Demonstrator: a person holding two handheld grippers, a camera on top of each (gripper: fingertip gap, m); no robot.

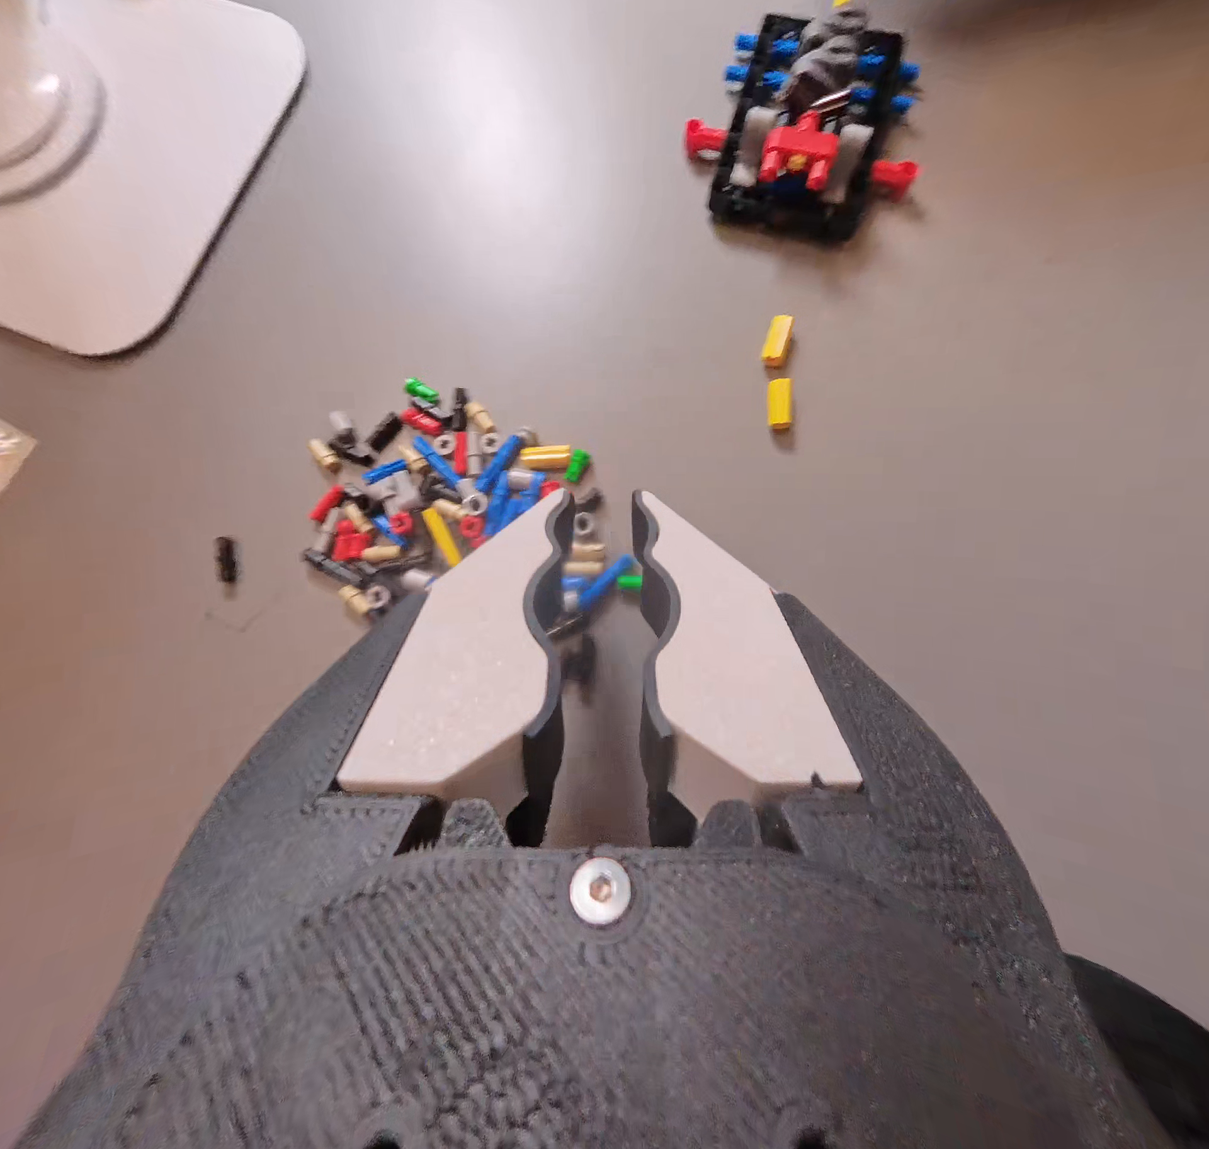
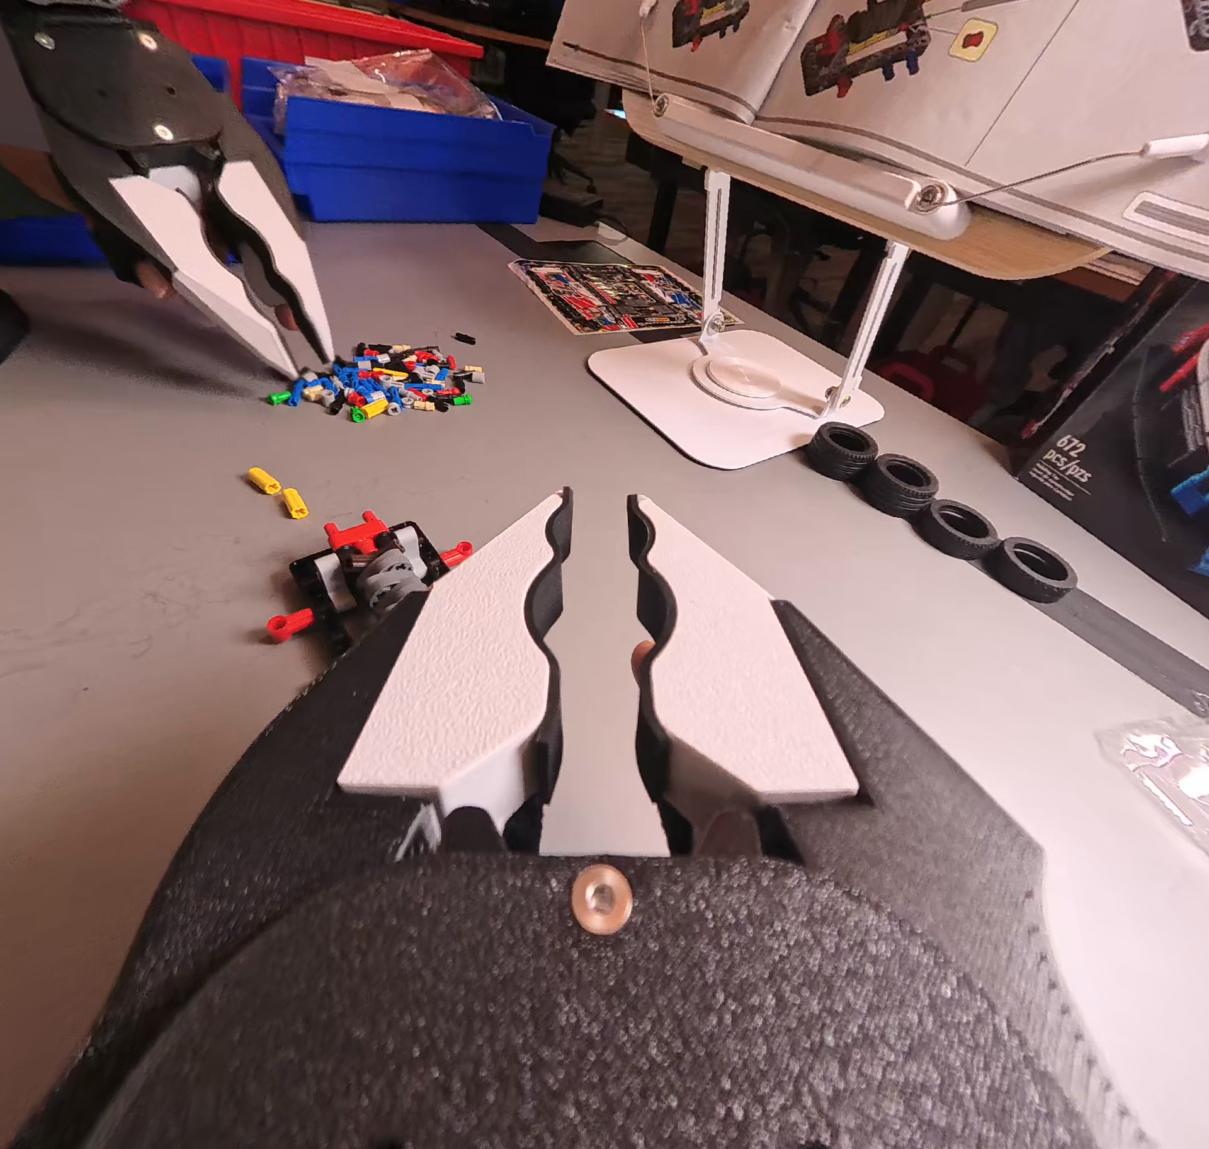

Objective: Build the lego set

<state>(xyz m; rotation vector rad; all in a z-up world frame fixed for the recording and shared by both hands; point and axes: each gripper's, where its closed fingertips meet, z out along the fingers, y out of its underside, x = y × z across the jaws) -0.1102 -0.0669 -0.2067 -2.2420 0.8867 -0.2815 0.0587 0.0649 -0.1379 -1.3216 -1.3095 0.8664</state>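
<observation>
A pile of small loose lego pieces (image 1: 432,496) in several colours lies on the grey table; it also shows in the right wrist view (image 2: 386,384). My left gripper (image 1: 602,496) is open, empty, its tips at the pile's right edge; it shows in the right wrist view (image 2: 314,365). The part-built black frame with red, blue and grey parts (image 1: 805,129) lies far right; it shows in the right wrist view (image 2: 373,568). My right gripper (image 2: 598,496) is open and empty, beside the frame. Two yellow pieces (image 1: 778,371) lie between pile and frame.
A white book stand base (image 2: 733,397) holds the open instruction booklet (image 2: 916,38). Several black tyres (image 2: 942,515) lie in a row at right. A sticker sheet (image 2: 615,296), blue bins (image 2: 405,149), a set box (image 2: 1125,437) and a plastic bag (image 2: 1164,771) stand around. My right fingertips sit around 25 cm from my left ones.
</observation>
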